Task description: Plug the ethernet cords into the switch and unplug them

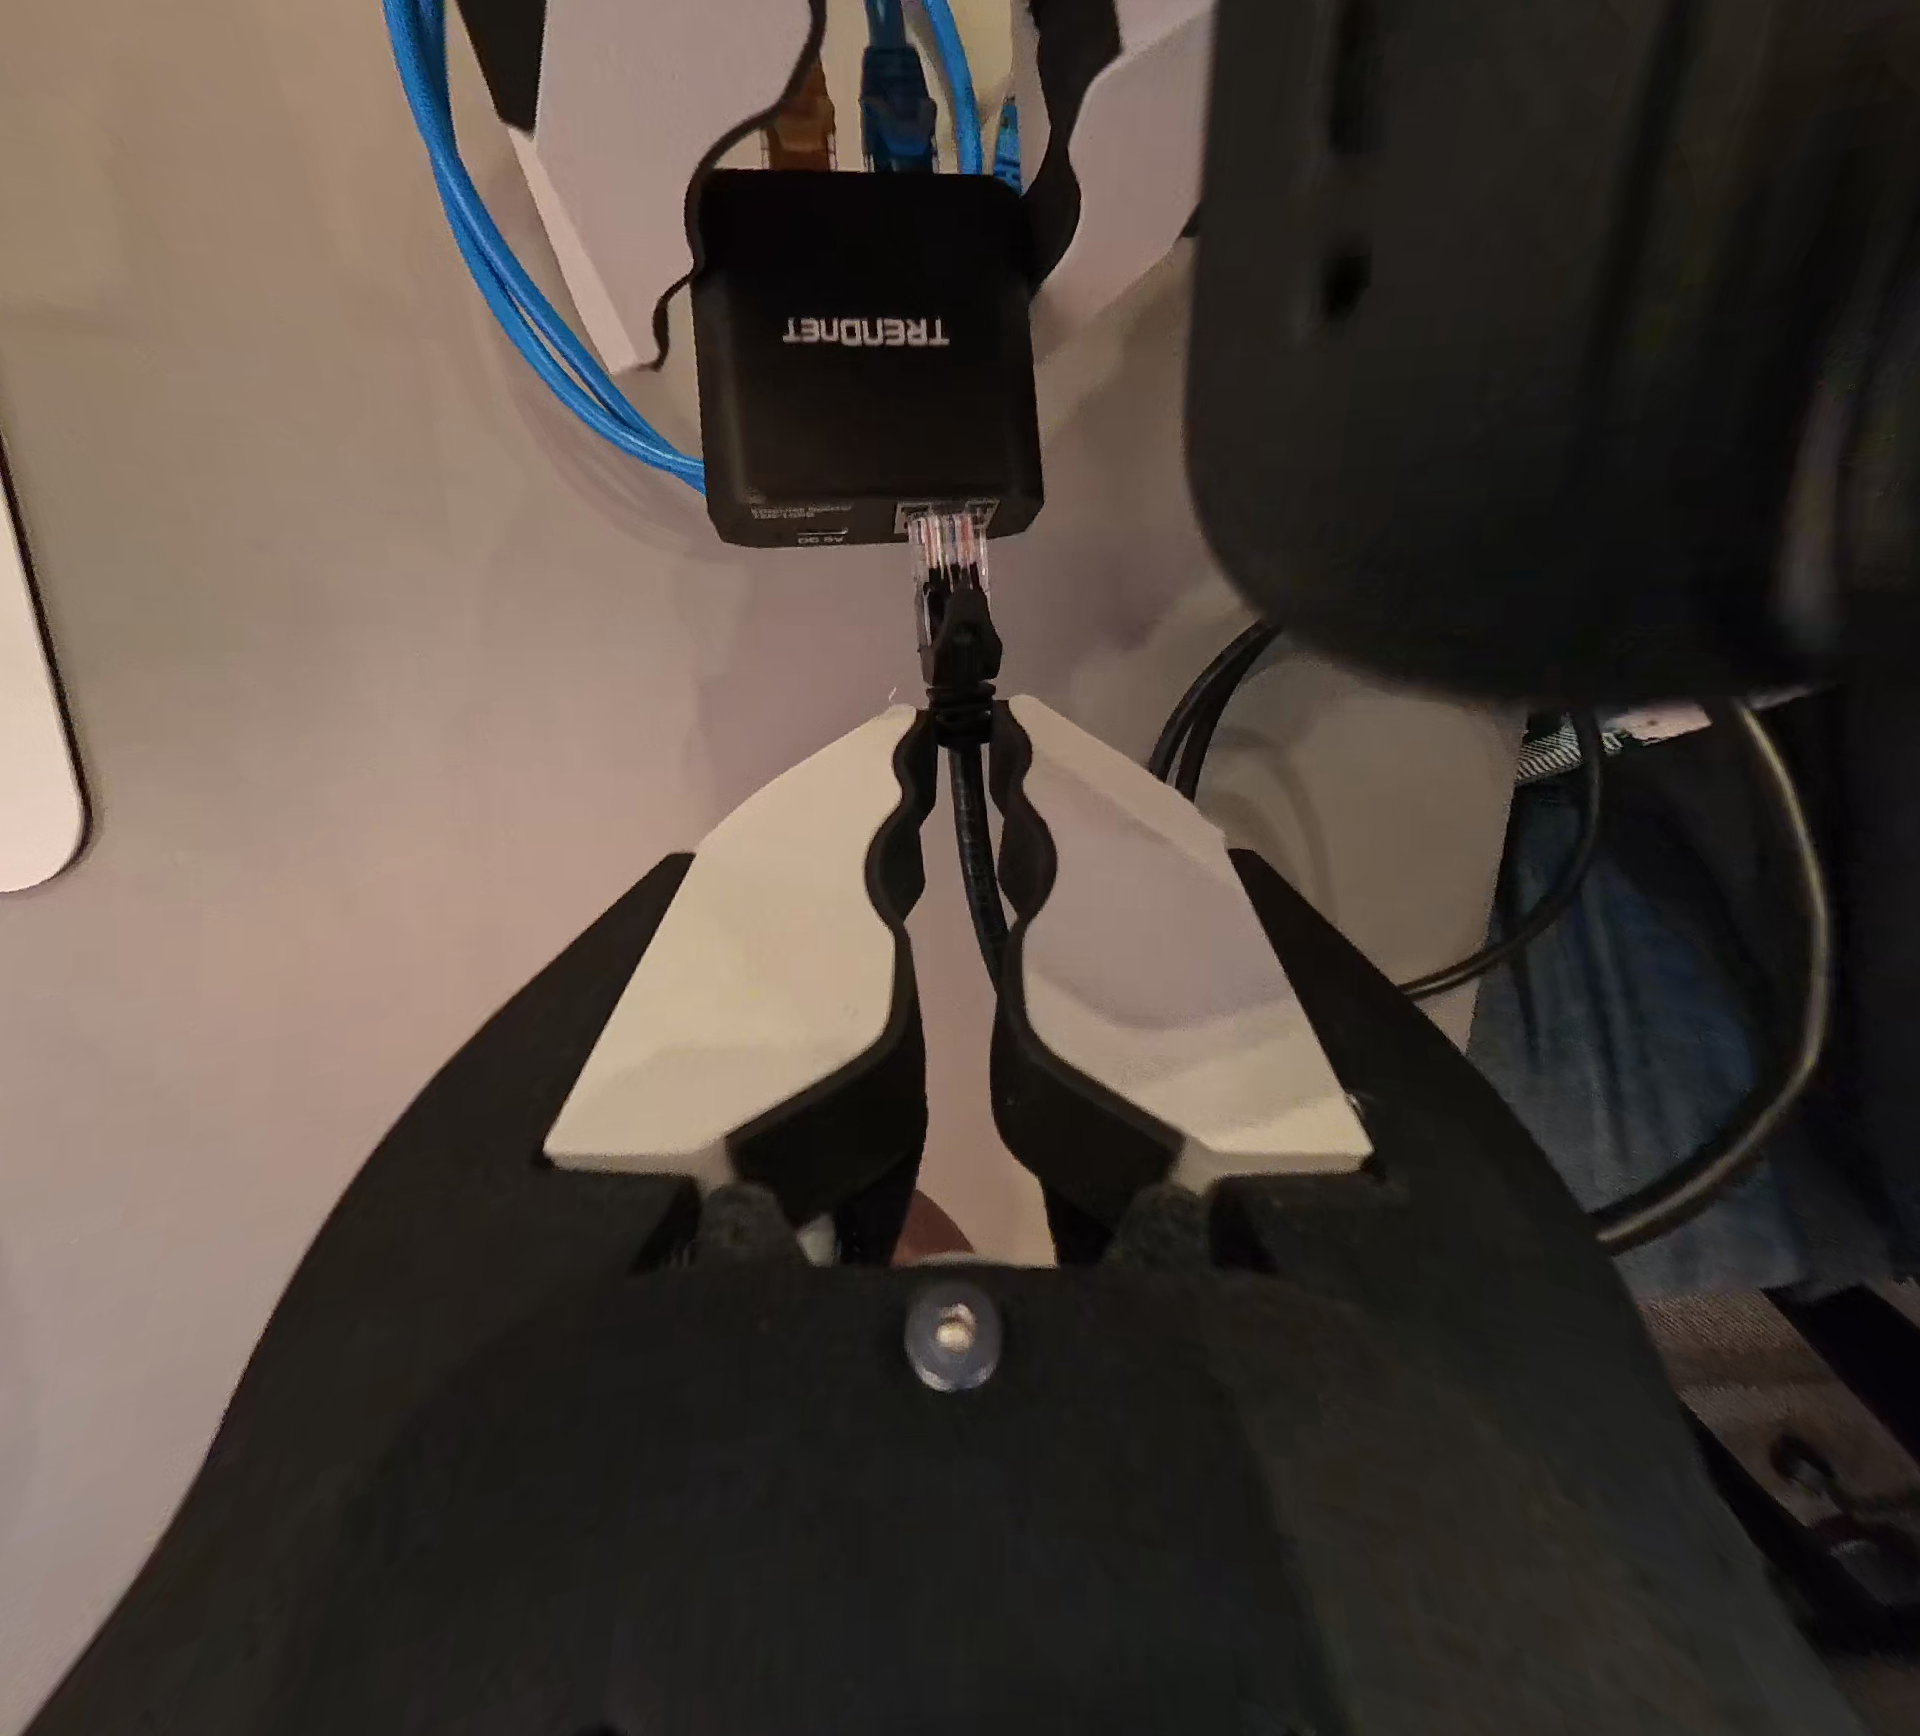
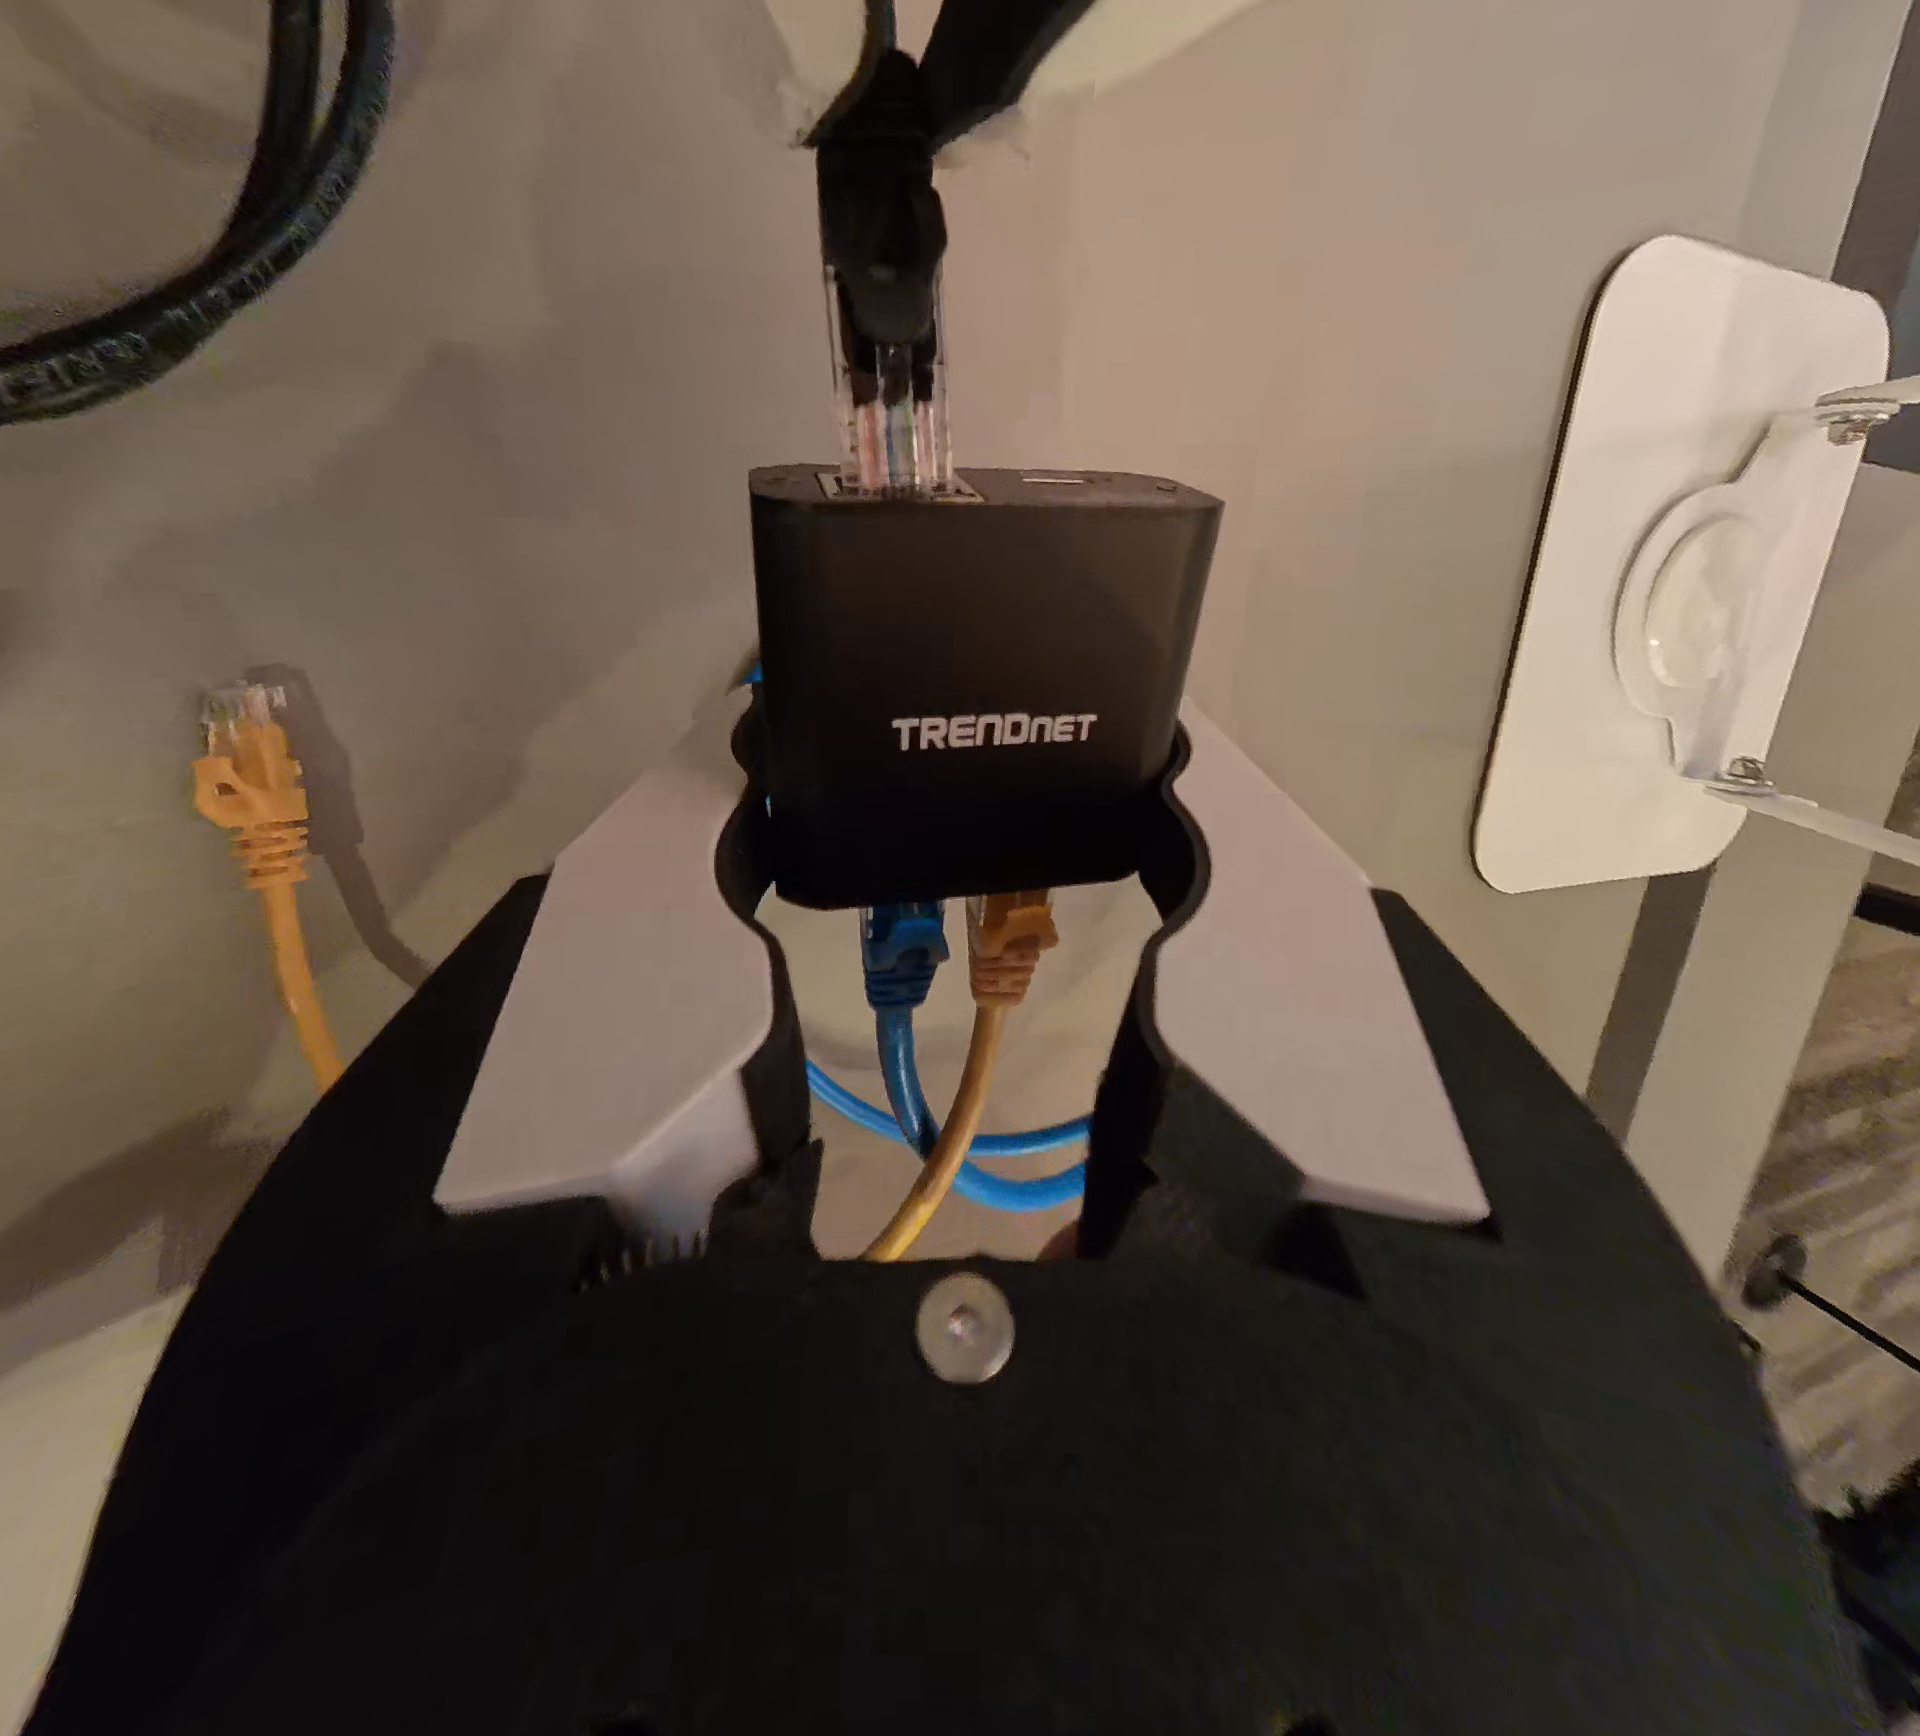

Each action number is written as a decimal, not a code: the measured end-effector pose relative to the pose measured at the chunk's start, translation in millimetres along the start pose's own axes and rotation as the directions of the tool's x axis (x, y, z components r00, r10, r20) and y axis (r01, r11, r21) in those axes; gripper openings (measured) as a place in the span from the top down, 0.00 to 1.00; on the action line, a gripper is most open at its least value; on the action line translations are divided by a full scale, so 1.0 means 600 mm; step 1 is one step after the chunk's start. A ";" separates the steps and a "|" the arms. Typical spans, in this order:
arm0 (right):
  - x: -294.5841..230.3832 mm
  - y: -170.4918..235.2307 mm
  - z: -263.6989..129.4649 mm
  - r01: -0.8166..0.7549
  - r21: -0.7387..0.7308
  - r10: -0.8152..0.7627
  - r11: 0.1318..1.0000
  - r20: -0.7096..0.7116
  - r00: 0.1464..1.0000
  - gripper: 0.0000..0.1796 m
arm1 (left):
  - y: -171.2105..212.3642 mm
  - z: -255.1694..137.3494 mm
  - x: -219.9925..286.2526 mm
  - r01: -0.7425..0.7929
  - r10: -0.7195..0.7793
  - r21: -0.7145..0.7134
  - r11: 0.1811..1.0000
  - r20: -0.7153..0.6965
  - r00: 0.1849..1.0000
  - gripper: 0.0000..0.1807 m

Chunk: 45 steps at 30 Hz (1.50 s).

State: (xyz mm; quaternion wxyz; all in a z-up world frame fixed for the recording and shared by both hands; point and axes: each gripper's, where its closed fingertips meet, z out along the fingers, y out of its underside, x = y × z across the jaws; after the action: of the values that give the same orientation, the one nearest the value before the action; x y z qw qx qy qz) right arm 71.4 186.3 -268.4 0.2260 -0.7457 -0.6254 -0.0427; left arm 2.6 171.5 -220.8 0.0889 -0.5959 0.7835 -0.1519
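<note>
A small black switch [image 1: 868, 356] [image 2: 982, 678] lies on a white table. My right gripper [image 2: 966, 813] is shut on the switch, clamping its near end from both sides. My left gripper [image 1: 961, 720] is shut on a black ethernet cord [image 1: 977, 855] just behind its boot. The cord's clear plug [image 1: 948, 548] [image 2: 894, 429] sits at a port on the switch's end face; I cannot tell how deep it is. A blue cord [image 2: 899, 959] [image 1: 894, 97] and an orange cord [image 2: 1008, 948] are plugged into the opposite end of the switch.
A loose orange cord with a clear plug [image 2: 249, 782] lies on the table to the left in the right wrist view. Black cable [image 2: 301, 128] loops at the upper left there. A white plate with a clear bracket [image 2: 1683, 564] sits to the right. Blue cord [image 1: 468, 232] loops beside the switch.
</note>
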 end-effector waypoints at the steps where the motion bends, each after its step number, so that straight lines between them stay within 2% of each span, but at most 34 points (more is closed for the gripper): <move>1: 0.001 0.002 0.001 0.010 -0.019 -0.011 1.000 -0.006 1.000 0.61 | 0.001 0.002 0.001 0.005 -0.005 -0.007 1.000 -0.008 1.000 0.95; 12: 0.008 0.006 0.002 0.047 -0.135 -0.053 0.990 -0.038 0.998 0.62 | 0.004 0.016 -0.011 0.000 0.001 -0.040 0.999 0.037 0.999 0.95; 25: 0.023 -0.007 0.005 -0.020 -0.095 0.014 0.995 -0.064 0.998 0.62 | 0.008 0.012 -0.035 0.001 -0.001 0.004 1.000 0.155 0.988 0.95; 36: 0.024 -0.012 0.011 -0.047 -0.052 0.044 0.998 -0.064 0.997 0.62 | 0.008 0.012 -0.041 0.015 -0.019 0.023 1.000 0.197 0.980 0.95; 38: 0.036 -0.011 0.002 -0.094 -0.006 0.093 0.996 -0.094 0.991 0.62 | -0.002 -0.003 -0.057 0.006 -0.031 0.092 0.996 0.267 0.963 0.94; 40: 0.043 -0.016 -0.010 -0.140 0.060 0.145 0.988 -0.089 0.985 0.62 | -0.011 -0.024 -0.059 0.037 -0.080 0.159 0.987 0.277 0.957 0.92; 41: 0.047 -0.015 -0.015 -0.146 0.065 0.152 0.987 -0.102 0.983 0.62 | -0.016 -0.039 -0.062 0.046 -0.107 0.205 0.978 0.295 0.950 0.88; 43: 0.052 -0.014 -0.021 -0.156 0.072 0.163 0.985 -0.115 0.980 0.62 | -0.019 -0.072 -0.072 0.019 -0.121 0.258 0.966 0.385 0.915 0.80; 45: 0.057 -0.012 -0.029 -0.171 0.085 0.181 0.982 -0.122 0.976 0.62 | -0.016 -0.107 -0.074 -0.022 -0.123 0.289 0.957 0.472 0.873 0.79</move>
State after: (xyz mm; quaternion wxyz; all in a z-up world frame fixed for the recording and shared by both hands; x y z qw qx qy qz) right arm 76.0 211.5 -239.1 0.2964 -0.7849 -0.5421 -0.0474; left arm 3.0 220.0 -159.2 0.3635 -0.6161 0.6898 -0.1114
